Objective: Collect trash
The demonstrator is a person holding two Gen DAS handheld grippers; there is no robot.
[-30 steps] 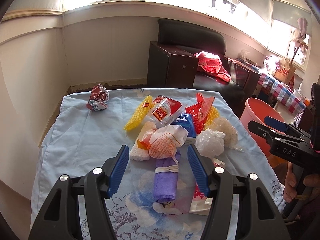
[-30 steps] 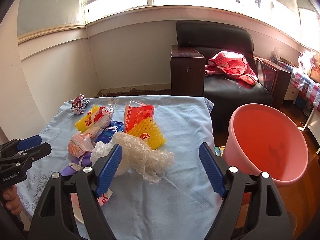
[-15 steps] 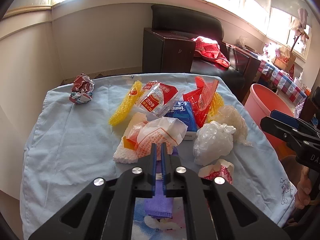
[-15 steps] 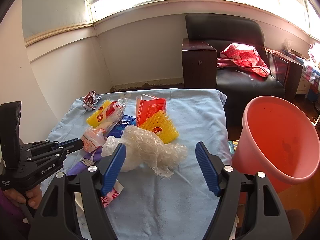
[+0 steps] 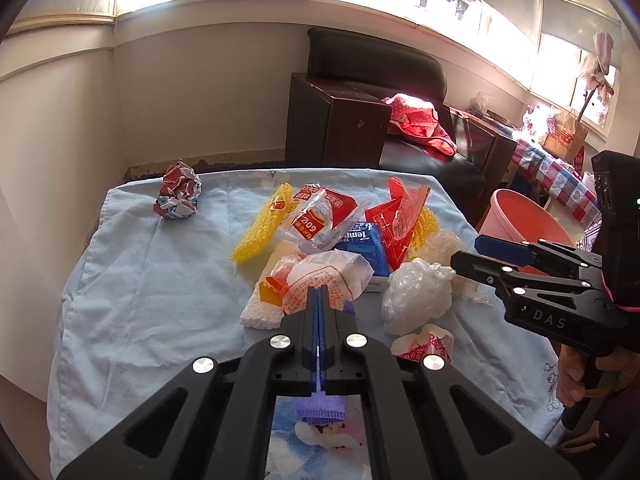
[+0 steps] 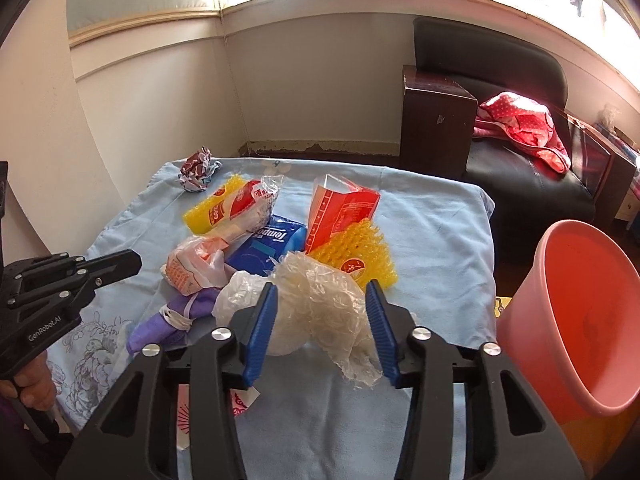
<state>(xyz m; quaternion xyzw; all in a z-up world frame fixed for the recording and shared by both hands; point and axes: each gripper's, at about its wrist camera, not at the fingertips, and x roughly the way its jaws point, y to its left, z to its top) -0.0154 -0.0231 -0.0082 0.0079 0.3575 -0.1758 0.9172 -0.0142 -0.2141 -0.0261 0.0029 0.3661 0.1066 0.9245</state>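
Observation:
Trash lies heaped on the blue-clothed table (image 5: 140,280): a printed white bag (image 5: 320,276), a white plastic ball (image 5: 416,296), a red bag (image 5: 400,216), a blue tissue pack (image 5: 360,248), yellow foam net (image 5: 260,228) and a crumpled paper ball (image 5: 178,196). My left gripper (image 5: 319,292) is shut, its tips at the printed bag's near edge above a purple cloth (image 5: 320,408); I see nothing held. My right gripper (image 6: 321,285) is closing on a crumpled clear plastic wad (image 6: 320,308), and both pads touch its sides. The pink bucket (image 6: 580,320) stands on the floor to the right.
A crushed red-and-white paper cup (image 5: 424,344) lies near the front edge. Behind the table stand a dark cabinet (image 6: 436,120) and a black armchair (image 6: 520,168) with a red cloth. The wall runs close along the table's left side.
My left jaws went from wide open to fully shut over the purple cloth. The right gripper moved in over the clear plastic wad and its jaws narrowed around it.

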